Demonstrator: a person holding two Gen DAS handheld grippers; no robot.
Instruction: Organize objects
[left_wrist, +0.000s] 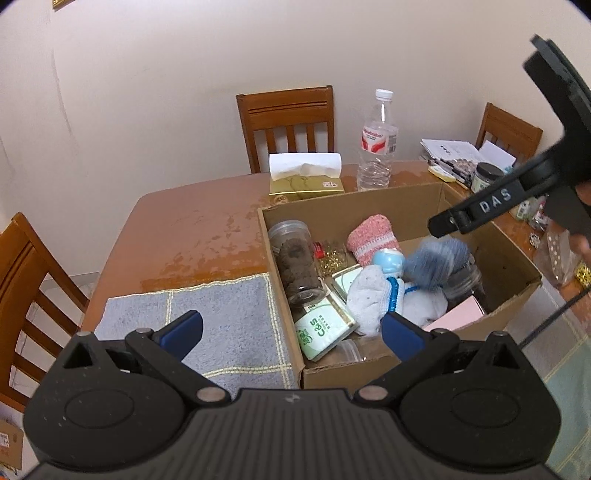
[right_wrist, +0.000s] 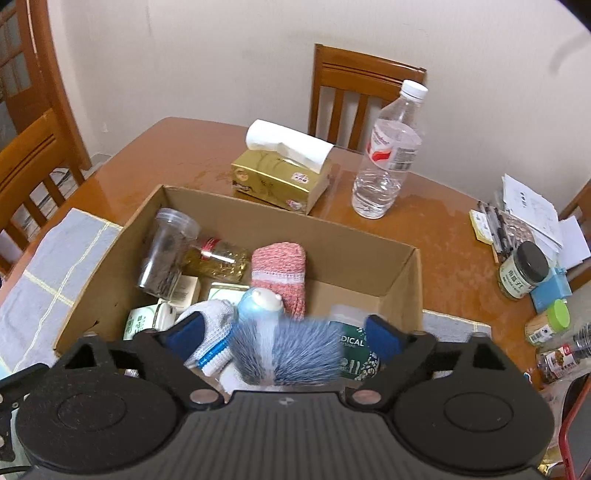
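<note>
Ahead of the left hand-held gripper (left_wrist: 291, 330), seen from its own wrist camera, its blue pads stand wide apart with nothing between them: the left pad over a grey cloth mat (left_wrist: 221, 317) on the counter (left_wrist: 192, 236), the right pad over the near rim of an open cardboard box (left_wrist: 369, 365). Beyond the right pad, inside the box, lie a white sock (left_wrist: 369, 295), a clear jar of dark bits (left_wrist: 297, 262), a pink knitted sock (left_wrist: 371, 238) and a blurred blue-grey fuzzy item (left_wrist: 434, 264). Above that item, well apart from the left one, a finger of the right hand-held gripper (left_wrist: 491, 208) reaches in from the right. From the right wrist camera, the right hand-held gripper (right_wrist: 282, 338) is released, jaws spread wide; the blue-grey fuzzy item (right_wrist: 295, 356), motion-blurred, sits between the pads without either pressing it, over the cardboard box (right_wrist: 354, 245). Beyond the box stand a tissue box (right_wrist: 277, 181) and a water bottle (right_wrist: 388, 158).
</note>
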